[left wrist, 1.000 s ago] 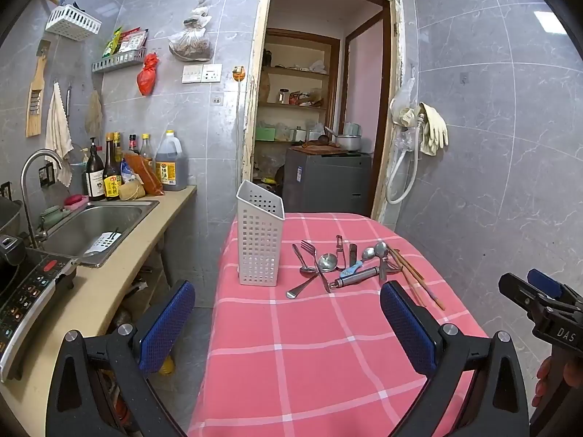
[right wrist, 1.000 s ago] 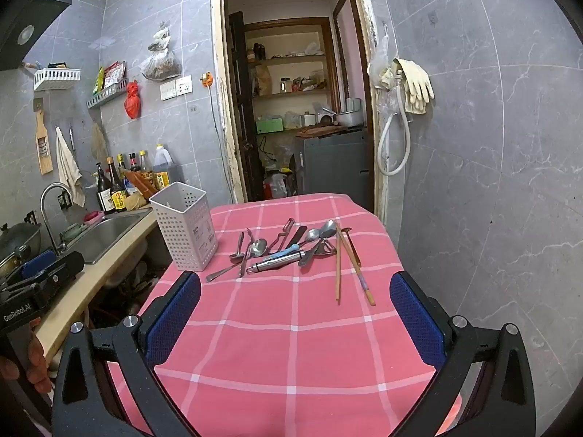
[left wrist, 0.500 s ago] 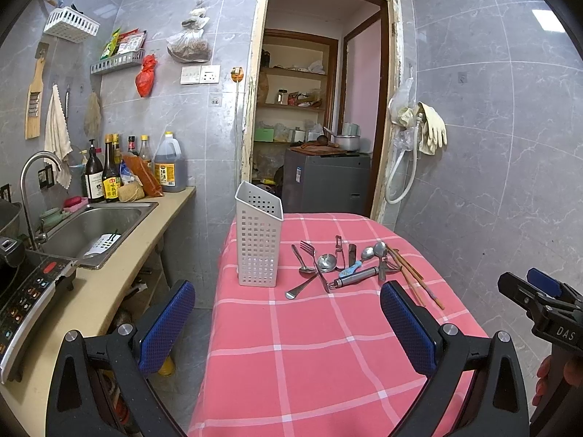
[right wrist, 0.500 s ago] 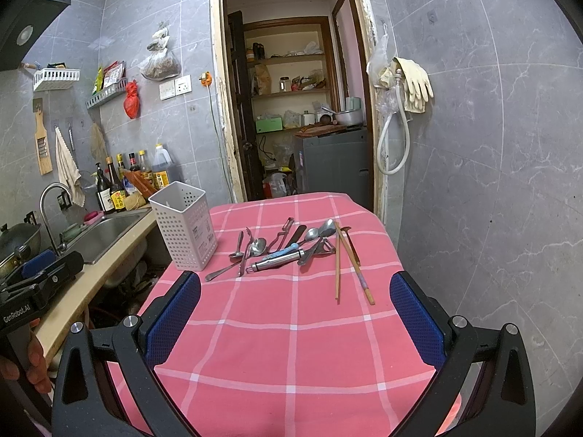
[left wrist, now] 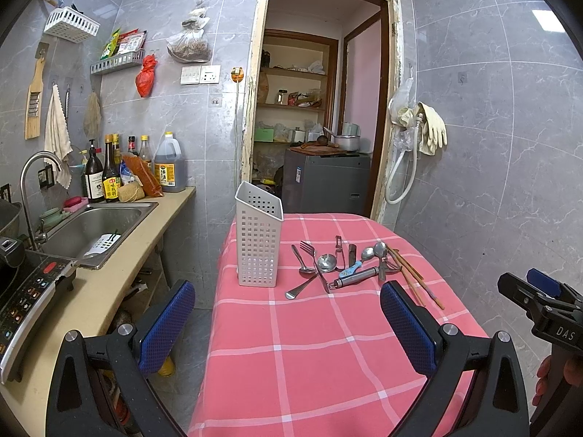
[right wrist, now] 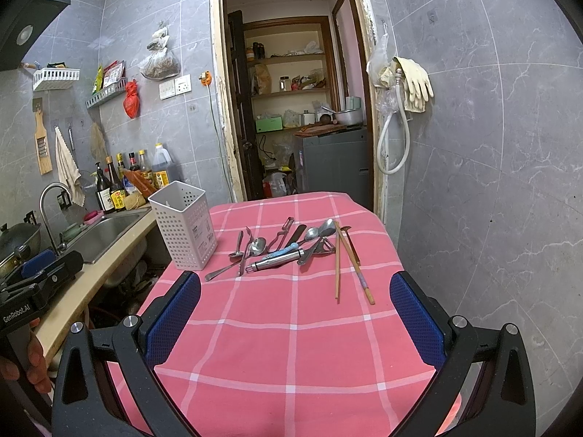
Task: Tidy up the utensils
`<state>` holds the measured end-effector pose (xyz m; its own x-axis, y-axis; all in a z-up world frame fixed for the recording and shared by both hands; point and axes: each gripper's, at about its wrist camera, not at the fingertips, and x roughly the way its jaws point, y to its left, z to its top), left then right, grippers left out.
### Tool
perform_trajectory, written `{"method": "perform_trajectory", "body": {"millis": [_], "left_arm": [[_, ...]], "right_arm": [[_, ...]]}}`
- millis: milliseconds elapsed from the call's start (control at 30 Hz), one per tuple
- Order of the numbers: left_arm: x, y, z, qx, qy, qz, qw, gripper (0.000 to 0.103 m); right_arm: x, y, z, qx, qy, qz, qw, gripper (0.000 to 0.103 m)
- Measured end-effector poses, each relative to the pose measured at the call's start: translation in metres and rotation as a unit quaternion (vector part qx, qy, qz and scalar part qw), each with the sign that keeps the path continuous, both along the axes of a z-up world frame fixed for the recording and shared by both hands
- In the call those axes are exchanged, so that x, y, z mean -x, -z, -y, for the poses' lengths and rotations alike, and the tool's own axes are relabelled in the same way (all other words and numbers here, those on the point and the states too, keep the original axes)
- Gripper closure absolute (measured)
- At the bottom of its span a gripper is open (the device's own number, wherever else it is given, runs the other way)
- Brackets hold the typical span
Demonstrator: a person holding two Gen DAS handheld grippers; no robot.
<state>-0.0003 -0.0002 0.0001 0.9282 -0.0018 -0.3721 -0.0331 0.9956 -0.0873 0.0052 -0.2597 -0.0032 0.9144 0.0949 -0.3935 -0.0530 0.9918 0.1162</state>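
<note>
- No sorting has begun: the left gripper (left wrist: 288, 322) and the right gripper (right wrist: 295, 309) are both wide open, holding nothing.
- The utensils (right wrist: 284, 247) lie in a heap near the table's (right wrist: 291, 346) far edge, beside the white holder (right wrist: 184, 224).
- Next, I think: reach forward, pinch one piece and drop it in the holder.

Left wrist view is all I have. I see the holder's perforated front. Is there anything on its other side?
Observer: Yes. The right wrist view shows a label on the side of the holder that faces the utensils.
Operator: Is the right gripper open?
Observer: Yes. Its jaws are wide apart over the cloth with nothing between them, short of the chopsticks.
</note>
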Motion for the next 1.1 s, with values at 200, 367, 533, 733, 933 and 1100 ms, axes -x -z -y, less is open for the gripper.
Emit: {"method": "perform_trajectory", "body": {"millis": [200,367,533,733,933,1100], "left_arm": [[0.0001,-0.0001,0.0000,-0.001,0.000,0.000,1.0000,0.001],[0.0000,0.0000,0.0000,0.000,0.000,0.000,1.0000,0.001],[0.0000,0.0000,0.0001,-0.001,0.000,0.000,1.0000,0.001],[0.0001,0.0000,0.0001,-0.001,0.000,0.001,1.0000,0.001],[0.0001,0.0000,0.0002,-0.002,0.000,0.001,1.0000,0.001],[0.0002,0.0000,0.0002,-0.001,0.000,0.001,1.0000,0.001]], "right_arm": [[-0.0005,0.0004,0.0005,0.000,0.000,0.000,1.000,0.001],[-0.0003,0.0001,0.0009,0.000,0.000,-0.001,1.000,0.001],[0.0002,-0.0003,0.0010,0.000,0.000,-0.001,1.000,0.001],[0.0004,-0.0002,0.0012,0.000,0.000,-0.001,1.000,0.001],[0.0008,-0.0005,0.0015,-0.001,0.001,-0.002,1.000,0.001],[0.0005,0.0017,0.0018,-0.002,0.002,-0.002,1.000,0.001]]}}
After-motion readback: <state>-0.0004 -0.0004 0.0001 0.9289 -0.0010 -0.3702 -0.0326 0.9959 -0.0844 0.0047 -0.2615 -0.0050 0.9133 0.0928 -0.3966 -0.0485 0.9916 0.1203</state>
